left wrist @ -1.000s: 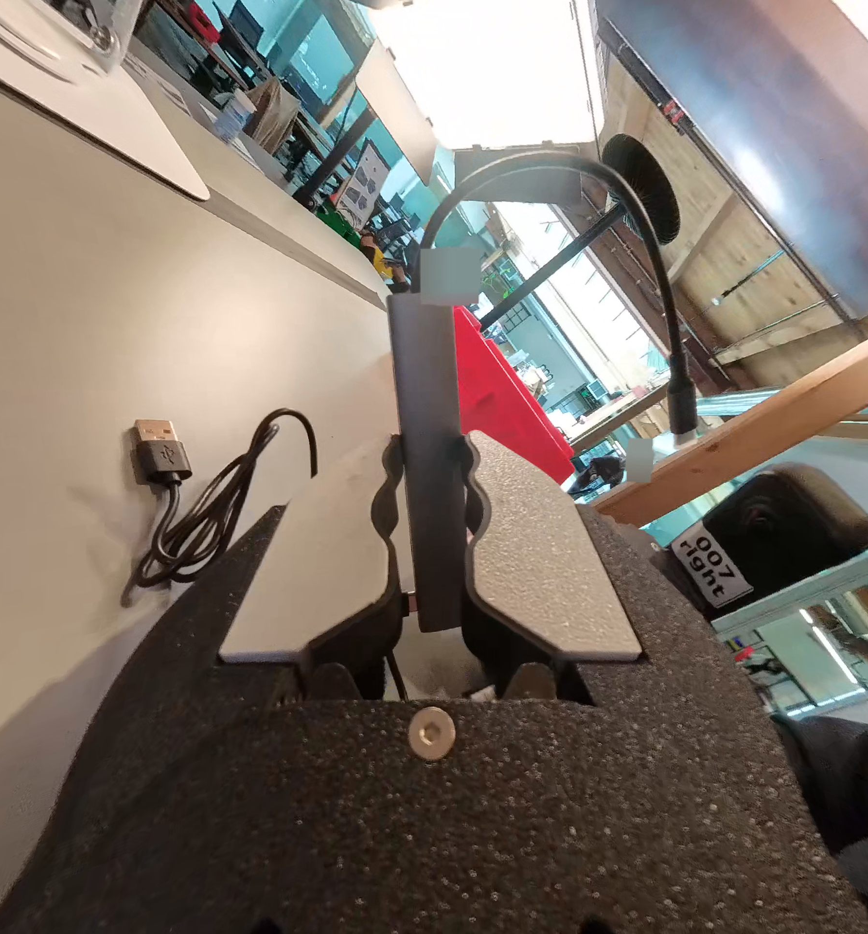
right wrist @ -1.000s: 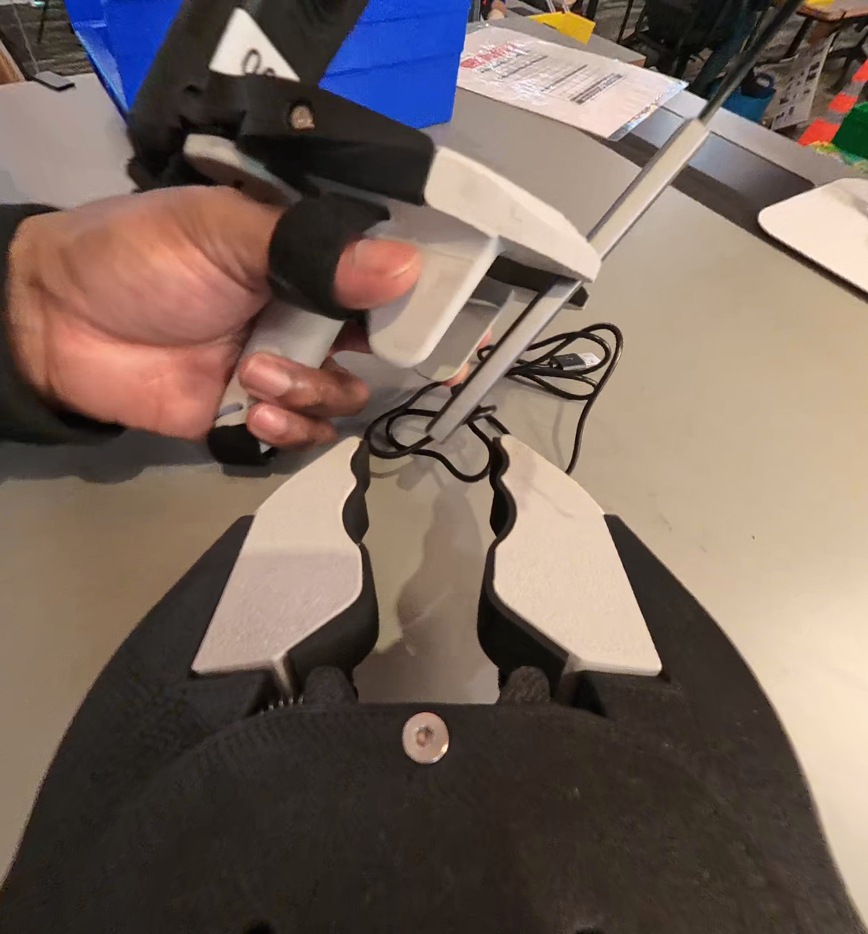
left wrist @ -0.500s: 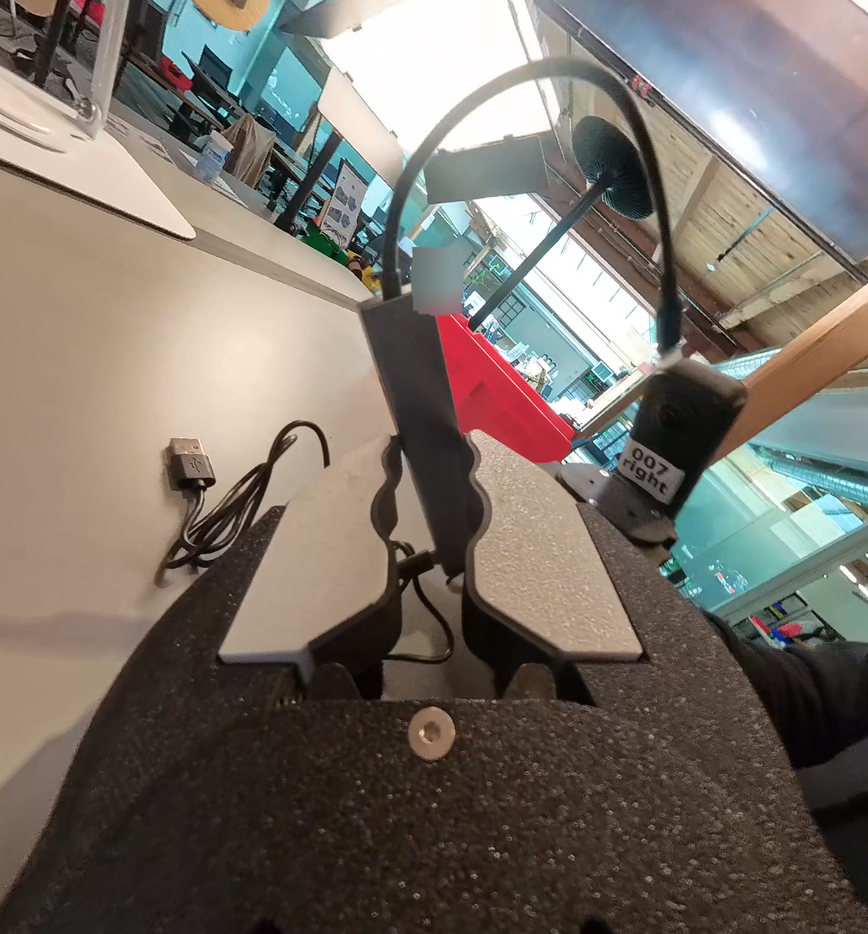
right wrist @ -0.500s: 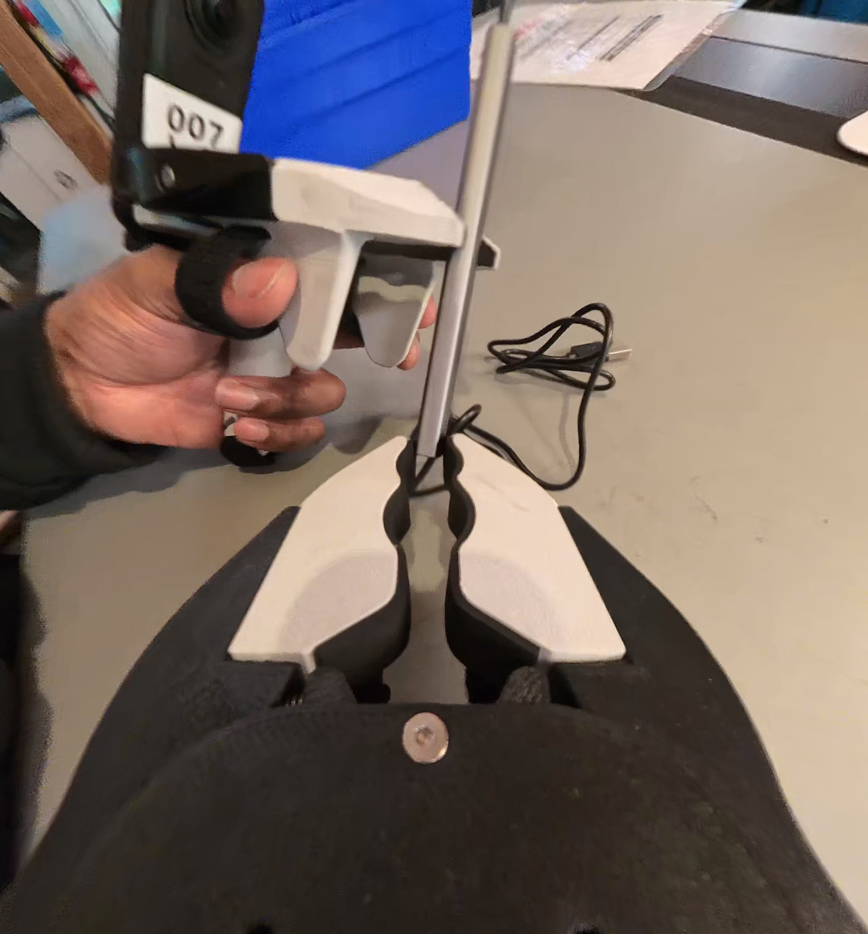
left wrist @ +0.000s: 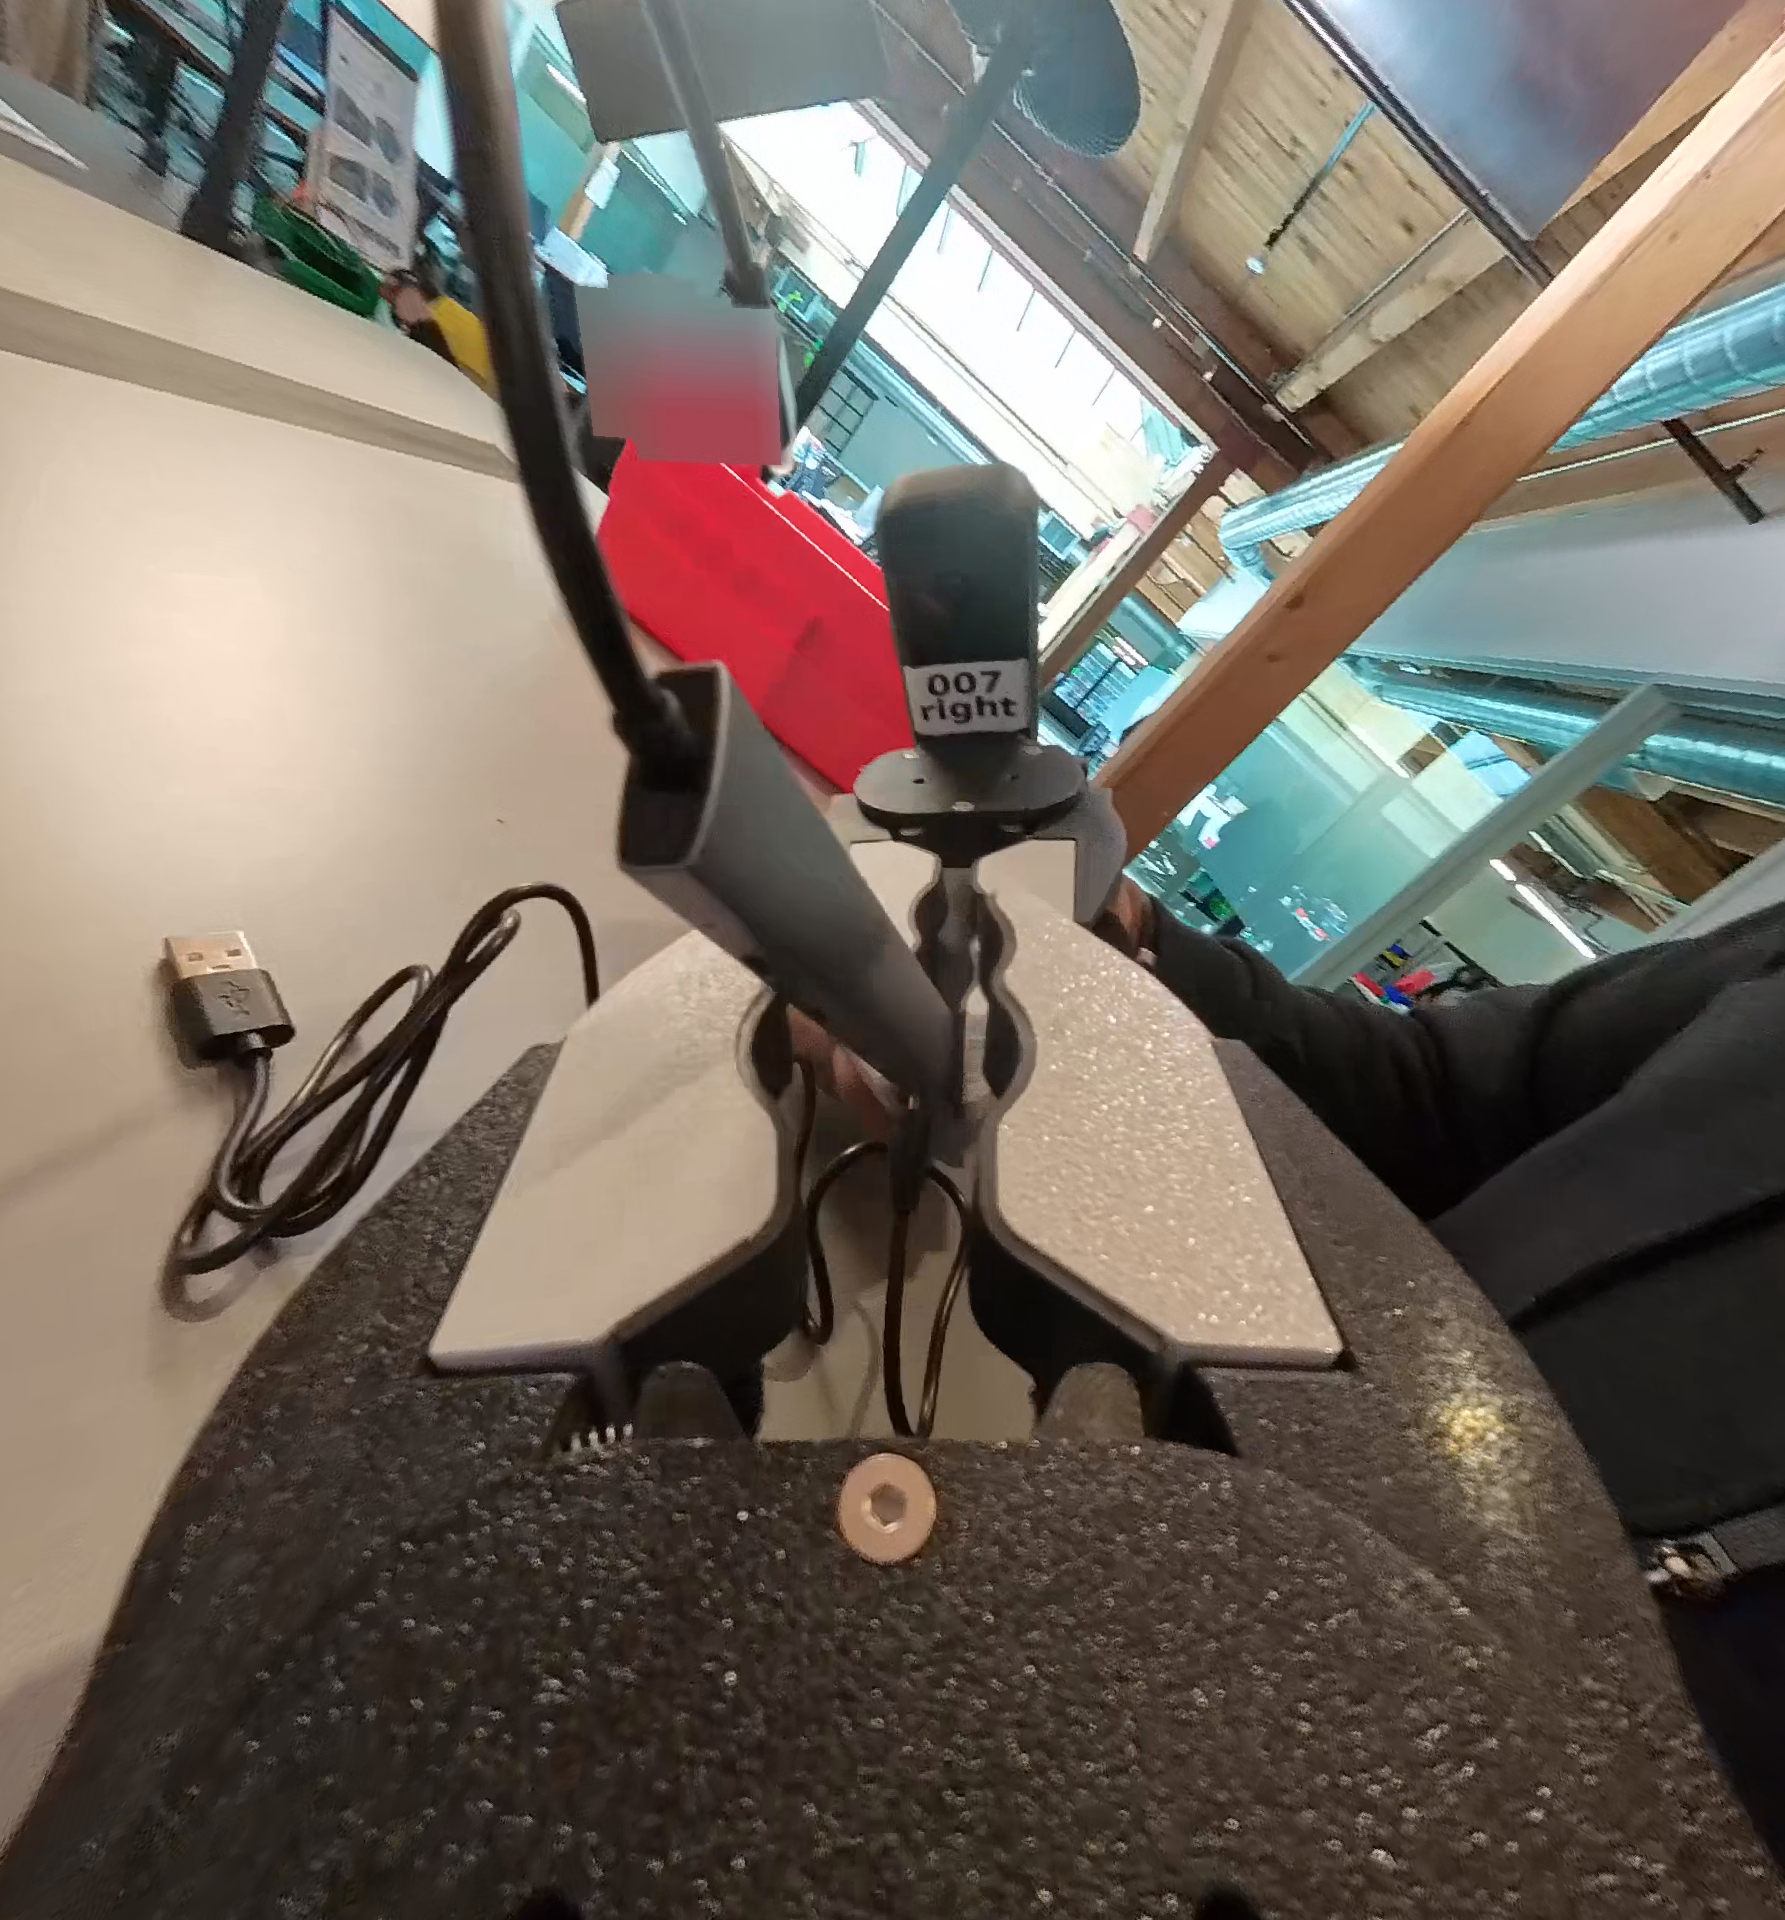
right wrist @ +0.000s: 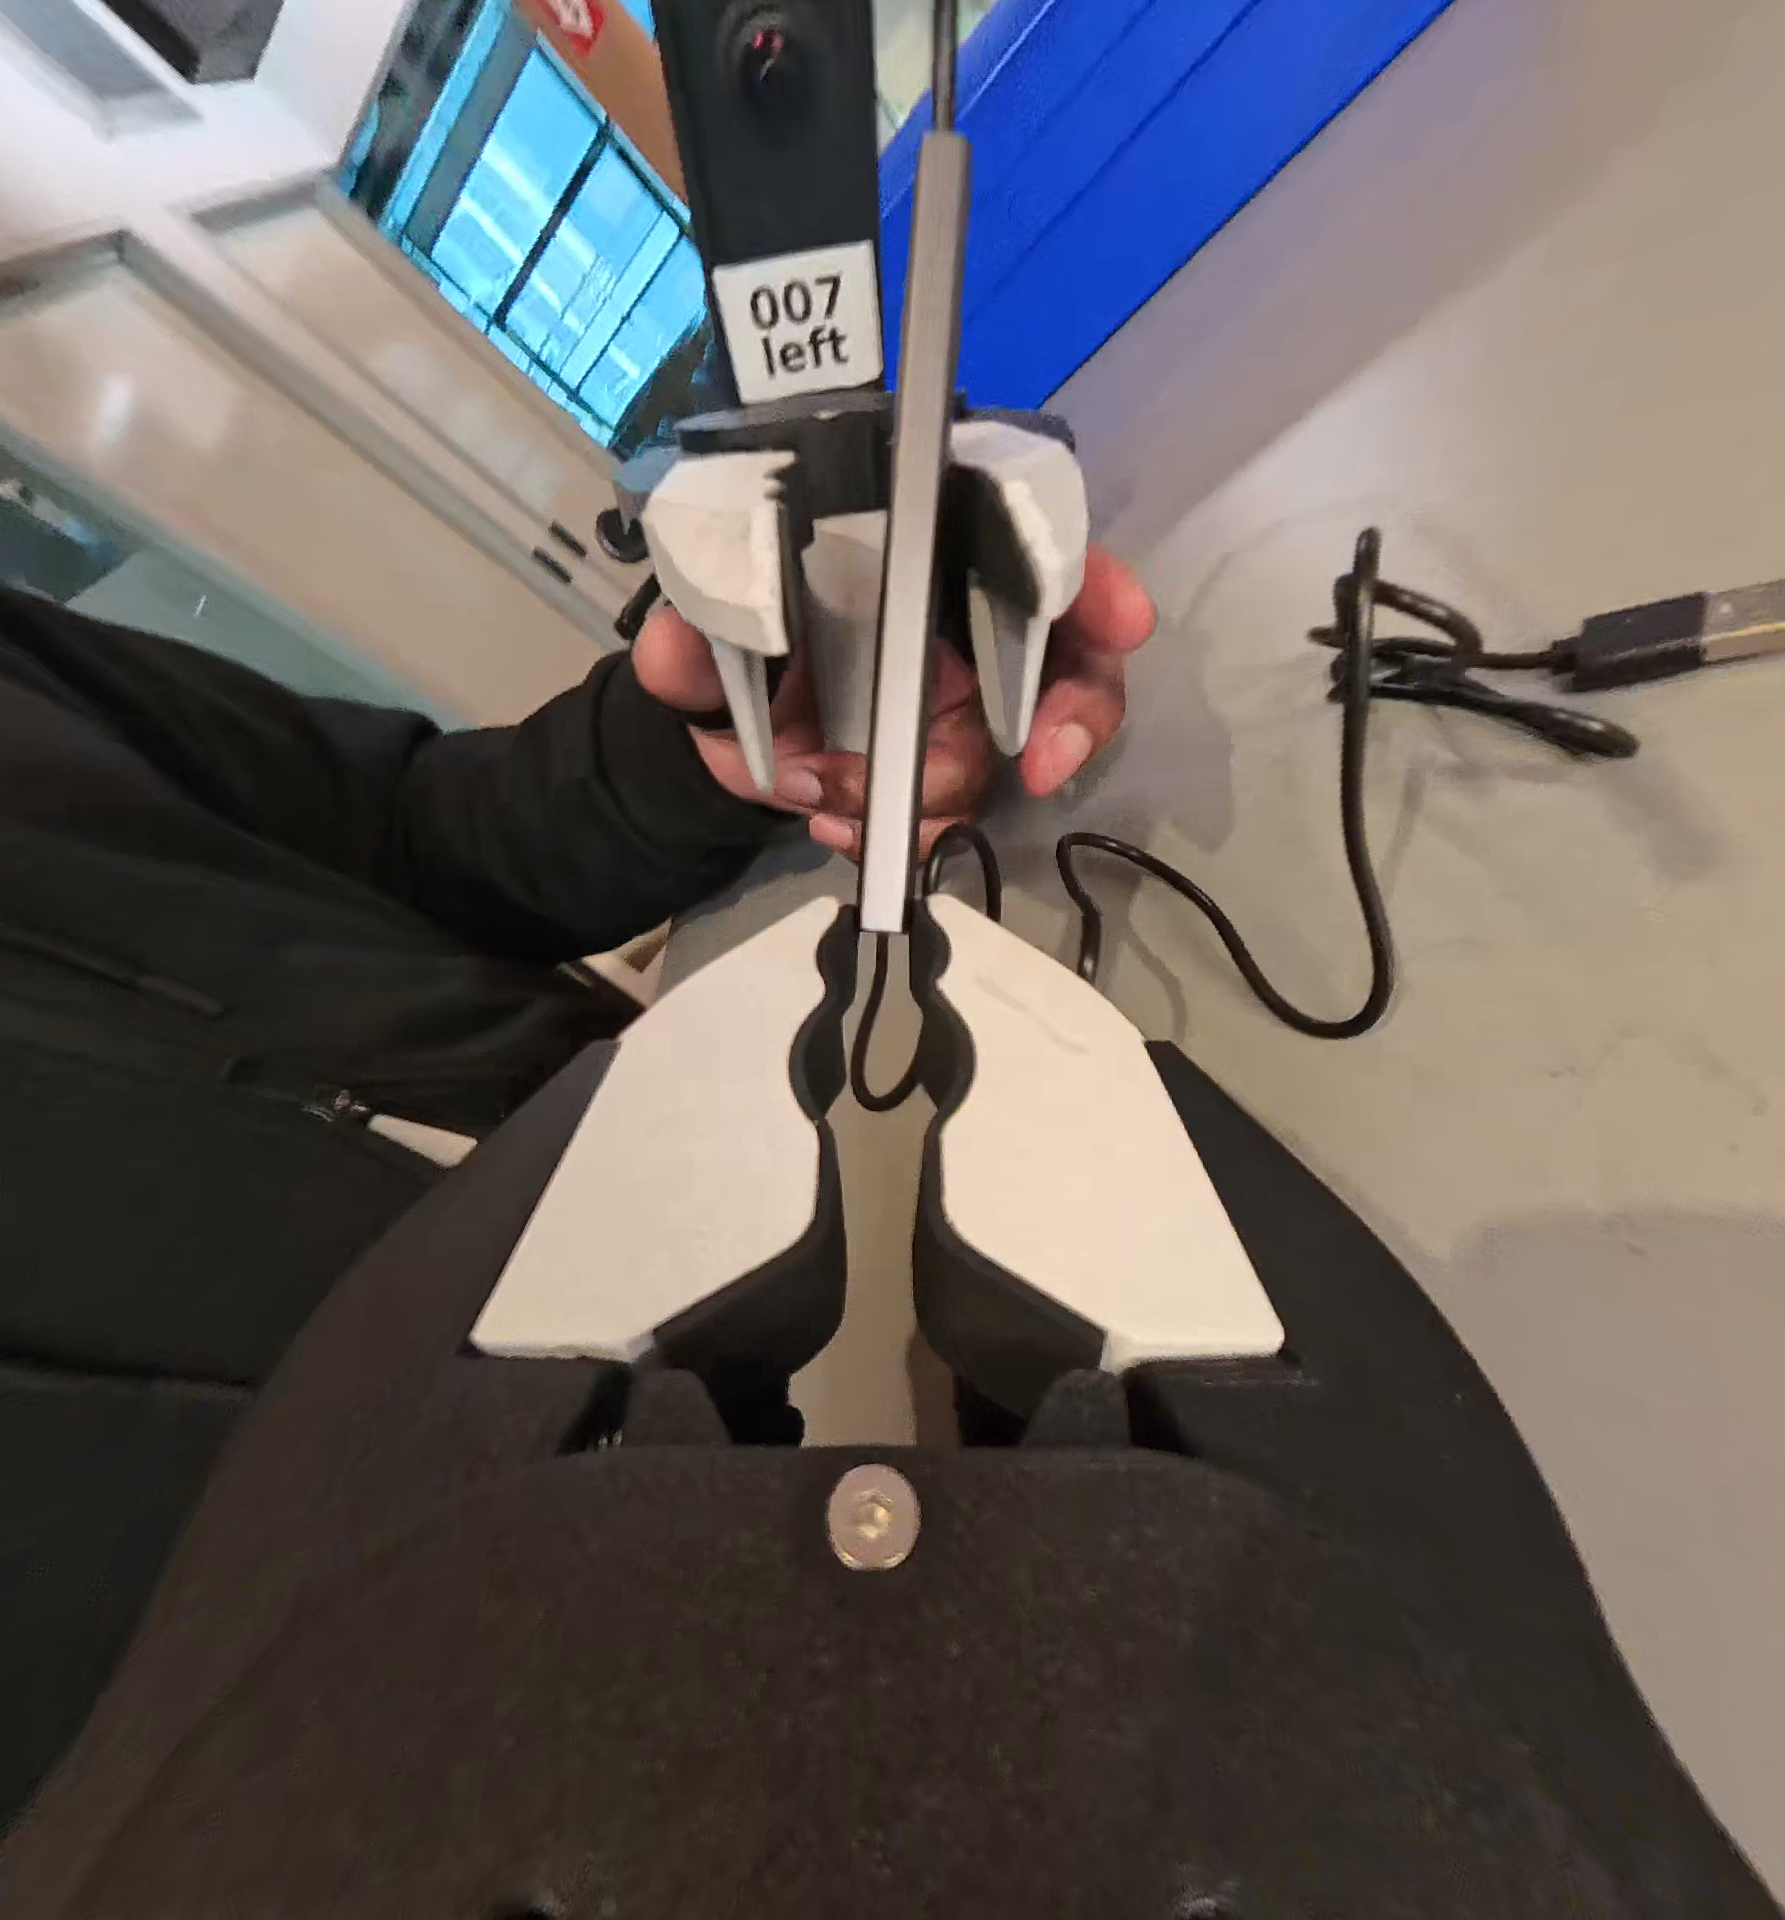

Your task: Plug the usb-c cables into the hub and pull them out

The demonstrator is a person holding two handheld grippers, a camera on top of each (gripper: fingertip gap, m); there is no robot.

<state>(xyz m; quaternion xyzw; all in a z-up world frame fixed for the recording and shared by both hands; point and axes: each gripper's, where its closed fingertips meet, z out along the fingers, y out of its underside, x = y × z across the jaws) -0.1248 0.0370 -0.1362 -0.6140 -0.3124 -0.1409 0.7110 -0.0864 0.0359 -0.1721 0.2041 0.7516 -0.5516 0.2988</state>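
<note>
The grey hub [left wrist: 763, 883] is off the table and slants between the fingers of my left gripper [left wrist: 883, 997]. That gripper is open: in the right wrist view a gap shows between one of its fingers [right wrist: 1002, 665] and the hub [right wrist: 909, 623]. My right gripper [right wrist: 890, 920] is shut on the hub's near end, and it also shows in the left wrist view [left wrist: 955, 935]. A thin black cable [right wrist: 872, 1039] loops out of that end between my right fingers. Its USB-A plug [left wrist: 223, 997] lies on the table and also shows in the right wrist view [right wrist: 1698, 623]. The hub's own thick black lead [left wrist: 514, 416] arcs upward.
The grey table [right wrist: 1490, 1091] carries the coiled part of the cable [right wrist: 1387, 665]. A red bin [left wrist: 742, 592] and a blue bin [right wrist: 1127, 156] stand at the far side. A person's hand [right wrist: 846, 779] holds the left gripper. A wooden beam [left wrist: 1490, 416] runs overhead. The grippers' ends are close to 5 centimeters from one another.
My right gripper closed on the hub's lower end and stays shut there. My left gripper, which was shut on the hub, has opened off it. The hub now leans to the left.
</note>
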